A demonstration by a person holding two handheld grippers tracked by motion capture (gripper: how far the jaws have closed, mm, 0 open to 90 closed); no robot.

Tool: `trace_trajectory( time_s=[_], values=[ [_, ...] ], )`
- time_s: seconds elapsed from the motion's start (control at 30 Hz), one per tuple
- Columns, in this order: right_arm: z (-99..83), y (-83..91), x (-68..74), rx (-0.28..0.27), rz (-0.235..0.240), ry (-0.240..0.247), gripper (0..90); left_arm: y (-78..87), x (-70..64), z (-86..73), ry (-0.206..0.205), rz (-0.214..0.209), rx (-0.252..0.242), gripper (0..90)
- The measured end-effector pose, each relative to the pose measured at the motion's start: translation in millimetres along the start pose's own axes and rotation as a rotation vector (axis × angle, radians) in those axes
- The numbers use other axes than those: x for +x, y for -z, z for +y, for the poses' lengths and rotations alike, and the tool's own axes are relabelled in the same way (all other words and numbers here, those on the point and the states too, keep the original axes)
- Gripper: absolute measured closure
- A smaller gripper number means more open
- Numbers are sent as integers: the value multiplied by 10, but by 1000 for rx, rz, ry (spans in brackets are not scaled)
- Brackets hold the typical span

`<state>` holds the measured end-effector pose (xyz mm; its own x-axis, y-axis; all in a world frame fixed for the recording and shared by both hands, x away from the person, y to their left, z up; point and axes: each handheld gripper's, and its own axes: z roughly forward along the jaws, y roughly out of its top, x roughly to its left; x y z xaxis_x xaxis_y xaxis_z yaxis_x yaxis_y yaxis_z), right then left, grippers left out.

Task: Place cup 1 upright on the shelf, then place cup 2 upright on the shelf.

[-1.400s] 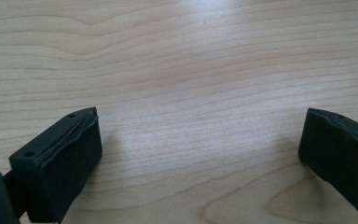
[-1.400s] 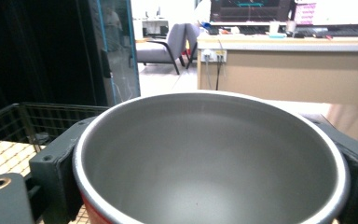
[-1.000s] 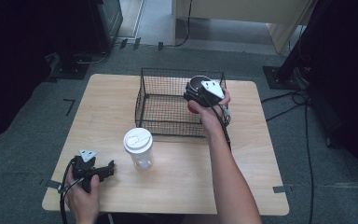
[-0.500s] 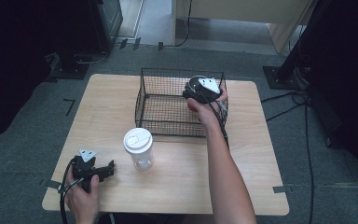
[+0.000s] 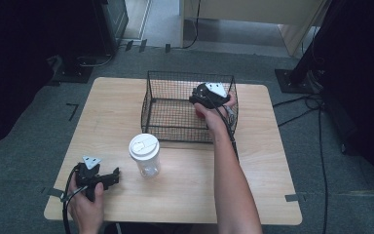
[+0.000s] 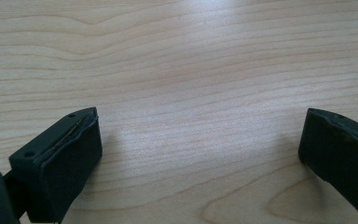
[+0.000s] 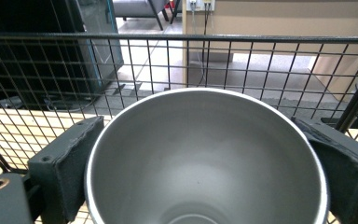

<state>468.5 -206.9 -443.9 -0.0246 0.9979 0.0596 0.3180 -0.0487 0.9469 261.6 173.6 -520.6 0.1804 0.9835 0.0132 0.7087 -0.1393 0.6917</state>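
Metal cup (image 7: 207, 158) sits clamped between the right gripper's (image 5: 209, 95) jaws inside the wire basket (image 5: 170, 114); lower it squarely before releasing, keeping the mesh ahead untouched

We see light wood table (image 5: 268, 161), rounded corners, on grey carpet floor (image 5: 24, 146). Black wire basket (image 5: 175, 105) sits on far half of top, right of centre. Clear cup (image 5: 145, 156) with white lid stands upright just in front of basket's near left corner, apart from it. Left gripper (image 5: 113, 176) rests at near left corner of top; in its own view, jaws spread wide over bare wood grain (image 6: 191, 93). Tape strips mark table's near edges.
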Motion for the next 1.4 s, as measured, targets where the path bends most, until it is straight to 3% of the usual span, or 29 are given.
trace_trajectory(
  time_s=[0.27,0.63,0.8,0.93,1.13,1.4],
  values=[
    [77,34,-22,-33,26,-27,33,0,0,0,0,0,0,0],
    [226,160,-22,-121,43,-11,2,0,0,0,0,0,0,0],
    [390,317,-43,-165,52,-35,2,0,0,0,0,0,0,0],
    [457,464,-37,-171,66,-20,3,0,0,0,0,0,0,0],
    [437,722,-26,-183,119,-27,4,-2,-1,0,1,0,-3,0],
    [338,1026,11,-191,163,5,5,-2,-3,0,4,0,-3,0]
  ],
)
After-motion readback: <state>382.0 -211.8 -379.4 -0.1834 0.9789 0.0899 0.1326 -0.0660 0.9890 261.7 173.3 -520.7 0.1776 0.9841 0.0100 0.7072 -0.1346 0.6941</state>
